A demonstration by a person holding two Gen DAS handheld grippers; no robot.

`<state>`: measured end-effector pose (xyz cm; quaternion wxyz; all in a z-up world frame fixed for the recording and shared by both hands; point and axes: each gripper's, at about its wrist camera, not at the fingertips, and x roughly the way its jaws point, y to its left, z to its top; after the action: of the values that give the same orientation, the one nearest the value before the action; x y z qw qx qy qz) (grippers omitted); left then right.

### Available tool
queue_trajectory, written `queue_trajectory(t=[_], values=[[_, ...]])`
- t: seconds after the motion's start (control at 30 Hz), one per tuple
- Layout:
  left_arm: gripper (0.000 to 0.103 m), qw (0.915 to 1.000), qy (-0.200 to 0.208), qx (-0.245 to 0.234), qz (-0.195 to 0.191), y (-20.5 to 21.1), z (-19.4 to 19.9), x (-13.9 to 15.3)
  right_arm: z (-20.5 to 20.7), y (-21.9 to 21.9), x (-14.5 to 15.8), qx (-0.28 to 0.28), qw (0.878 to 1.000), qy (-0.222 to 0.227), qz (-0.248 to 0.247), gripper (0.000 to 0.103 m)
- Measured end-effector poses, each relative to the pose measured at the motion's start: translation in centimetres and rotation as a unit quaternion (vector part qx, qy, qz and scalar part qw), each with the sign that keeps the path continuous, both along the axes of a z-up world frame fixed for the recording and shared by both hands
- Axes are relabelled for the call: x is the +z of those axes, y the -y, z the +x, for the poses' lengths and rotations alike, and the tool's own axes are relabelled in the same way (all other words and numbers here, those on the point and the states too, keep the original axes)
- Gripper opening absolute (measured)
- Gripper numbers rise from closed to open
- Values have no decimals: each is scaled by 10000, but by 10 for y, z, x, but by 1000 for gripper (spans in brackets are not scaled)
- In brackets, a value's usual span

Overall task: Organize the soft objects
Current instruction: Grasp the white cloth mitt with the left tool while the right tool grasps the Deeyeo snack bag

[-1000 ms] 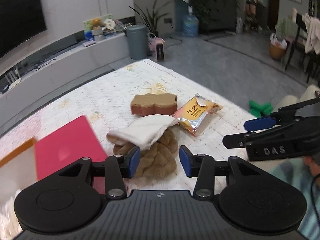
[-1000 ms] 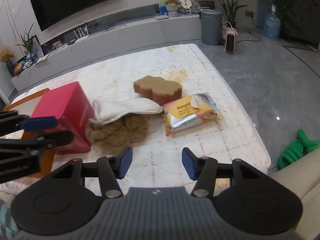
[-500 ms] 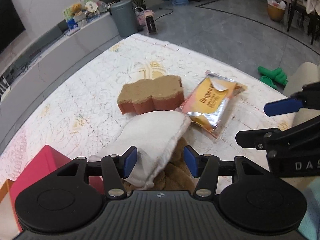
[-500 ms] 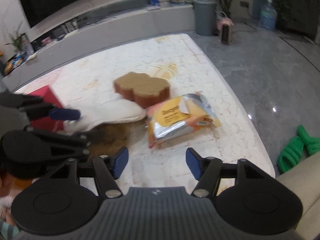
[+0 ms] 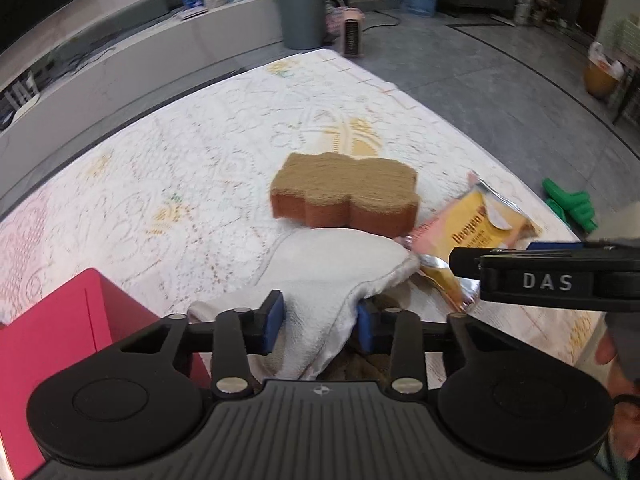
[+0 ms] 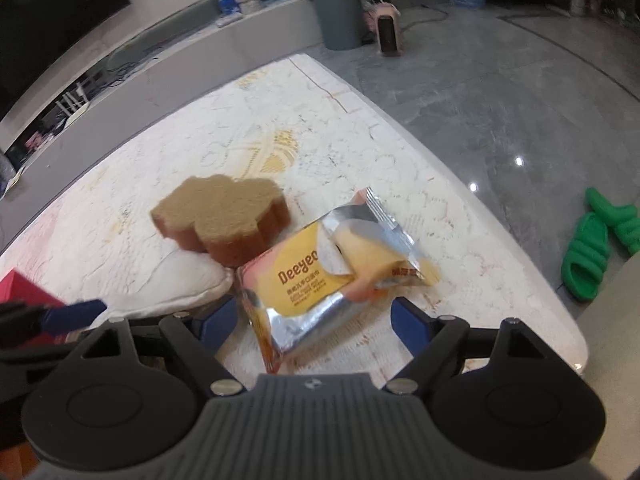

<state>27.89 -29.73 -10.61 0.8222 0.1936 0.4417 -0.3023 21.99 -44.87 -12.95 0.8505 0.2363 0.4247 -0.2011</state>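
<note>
A white cloth (image 5: 332, 268) lies on the lace-covered table, over a brown knitted piece (image 5: 362, 364) that is mostly hidden. My left gripper (image 5: 320, 322) is open, its blue pads on either side of the cloth's near end. A brown flower-shaped sponge (image 5: 344, 192) sits just behind the cloth. A yellow and silver snack packet (image 6: 324, 276) lies to the right. My right gripper (image 6: 312, 322) is open, its fingers straddling the packet's near end. The cloth (image 6: 176, 280) and sponge (image 6: 220, 216) also show in the right wrist view.
A red box (image 5: 60, 328) stands at the left by my left gripper. The right gripper's finger (image 5: 560, 276) crosses the left wrist view at right. The table edge (image 6: 500, 236) drops to grey floor with green slippers (image 6: 596, 248). A grey bin (image 5: 300, 12) stands beyond.
Both grippers have moved forward and down. The left now brackets the white cloth's near end, the right brackets the snack packet. Both stay open.
</note>
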Motion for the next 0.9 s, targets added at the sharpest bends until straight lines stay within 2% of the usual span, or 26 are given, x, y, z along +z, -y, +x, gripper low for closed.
queue_trajectory(t=[0.13, 0.43, 0.6, 0.8, 0.9], values=[[32, 9998, 19, 219, -40, 0, 1, -2, 10, 3, -11, -125, 9998, -115, 52, 83], [31, 9992, 190, 333, -69, 0, -9, -5, 21, 2, -28, -99, 9996, -245, -44, 81], [32, 9990, 326, 298, -7, 2, -14, -6, 22, -7, -26, 110, 9990, -254, -362, 71], [31, 9987, 411, 305, -75, -1, -17, -5, 19, -13, -22, 314, 9978, -209, -538, 52], [27, 9983, 482, 313, -114, -3, -19, -4, 15, -13, -19, 332, 9978, -155, -553, 46]])
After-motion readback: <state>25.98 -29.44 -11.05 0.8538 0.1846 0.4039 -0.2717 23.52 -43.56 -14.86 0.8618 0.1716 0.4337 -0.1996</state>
